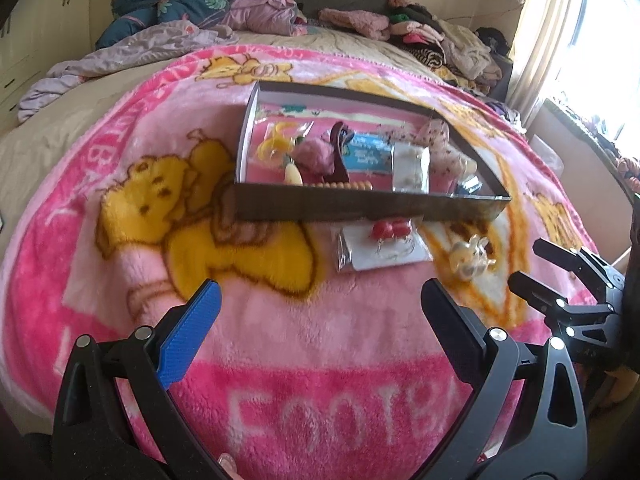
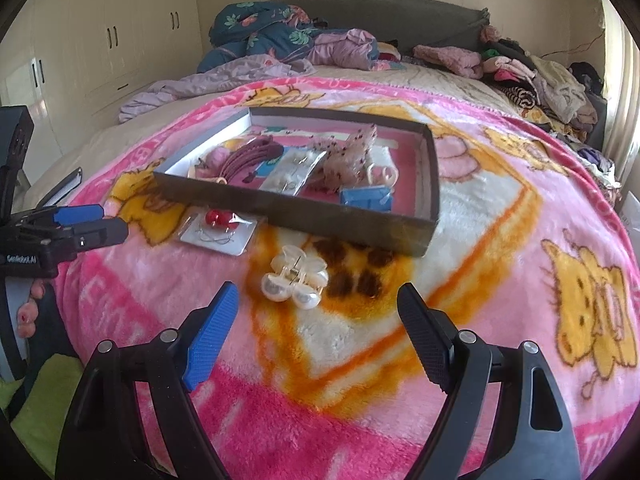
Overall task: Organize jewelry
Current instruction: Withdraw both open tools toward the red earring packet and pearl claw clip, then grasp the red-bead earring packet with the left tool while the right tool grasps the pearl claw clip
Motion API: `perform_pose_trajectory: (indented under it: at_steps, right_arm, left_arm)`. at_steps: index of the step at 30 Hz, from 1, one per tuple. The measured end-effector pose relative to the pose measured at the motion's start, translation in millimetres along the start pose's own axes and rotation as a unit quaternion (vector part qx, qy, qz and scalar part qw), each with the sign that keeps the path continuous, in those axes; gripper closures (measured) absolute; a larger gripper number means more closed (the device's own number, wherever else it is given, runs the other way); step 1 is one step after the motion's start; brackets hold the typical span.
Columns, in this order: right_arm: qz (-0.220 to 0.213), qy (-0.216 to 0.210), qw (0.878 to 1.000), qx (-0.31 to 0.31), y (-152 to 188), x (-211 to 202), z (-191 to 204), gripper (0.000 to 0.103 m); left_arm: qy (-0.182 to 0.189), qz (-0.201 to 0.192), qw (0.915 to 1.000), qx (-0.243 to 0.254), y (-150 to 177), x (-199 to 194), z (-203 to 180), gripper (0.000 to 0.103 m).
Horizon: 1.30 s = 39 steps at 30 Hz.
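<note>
A shallow dark box lies on the pink blanket with several hair clips, packets and a pink scrunchie inside. In front of it lie a clear earring card with red beads and a pearl hair claw. My left gripper is open and empty above the blanket, short of the card. My right gripper is also open, with the pearl claw just beyond its fingertips and nothing between them.
The pink cartoon blanket covers the near half of the bed. Piles of clothes and a floral quilt lie at the head. Wardrobes stand at the left, and a curtained window is at the right.
</note>
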State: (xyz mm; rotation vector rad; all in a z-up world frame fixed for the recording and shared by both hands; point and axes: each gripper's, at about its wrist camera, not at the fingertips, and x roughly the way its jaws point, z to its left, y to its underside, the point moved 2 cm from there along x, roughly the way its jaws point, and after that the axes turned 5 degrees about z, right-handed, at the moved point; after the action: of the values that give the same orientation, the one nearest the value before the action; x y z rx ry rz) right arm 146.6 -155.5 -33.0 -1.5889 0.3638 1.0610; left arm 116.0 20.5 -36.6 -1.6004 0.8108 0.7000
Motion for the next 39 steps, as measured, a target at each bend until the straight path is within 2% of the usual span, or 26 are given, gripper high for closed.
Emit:
perform_pose_trajectory:
  at_steps: [7, 15, 21, 28, 34, 36, 38, 39]
  right_arm:
    - [0.014, -0.026, 1.0, 0.0, -1.2, 24.0, 6.5, 0.026]
    - [0.03, -0.043, 0.999, 0.005, -6.8, 43.4, 5.4, 0.046]
    - [0.035, -0.058, 0.998, 0.012, -9.2, 50.4, 0.8, 0.056]
    - [0.025, -0.051, 0.998, 0.023, -10.0, 48.0, -12.2, 0.056]
    - [0.017, -0.033, 0.998, 0.044, -9.1, 40.3, -36.3, 0.056]
    - [0.014, -0.029, 0.998, 0.049, -8.4, 37.3, -41.5, 0.056]
    - [0.009, -0.028, 0.998, 0.054, -8.7, 33.7, -45.4, 0.056]
    - [0.007, -0.028, 0.998, 0.056, -8.7, 30.9, -47.1, 0.056]
  left_arm:
    - [-0.011, 0.016, 0.9998, 0.005, 4.8, 11.9, -3.4, 0.012]
    - [-0.01, 0.022, 0.9996, 0.016, -0.3, 24.8, -12.8, 0.012]
    - [0.014, 0.029, 0.9993, 0.019, -11.3, 39.2, -27.2, 0.012]
    - [0.029, 0.058, 0.9978, 0.007, -24.6, 66.7, -39.5, 0.012]
    - [0.007, 0.071, 0.9975, -0.005, -26.8, 86.7, -46.8, 0.012]
    - [-0.007, 0.069, 0.9976, -0.002, -27.8, 89.0, -48.4, 0.016]
    - [-0.022, 0.066, 0.9976, 0.001, -27.4, 88.9, -48.8, 0.028]
    - [-0.024, 0.063, 0.9977, 0.003, -27.4, 87.7, -48.2, 0.031]
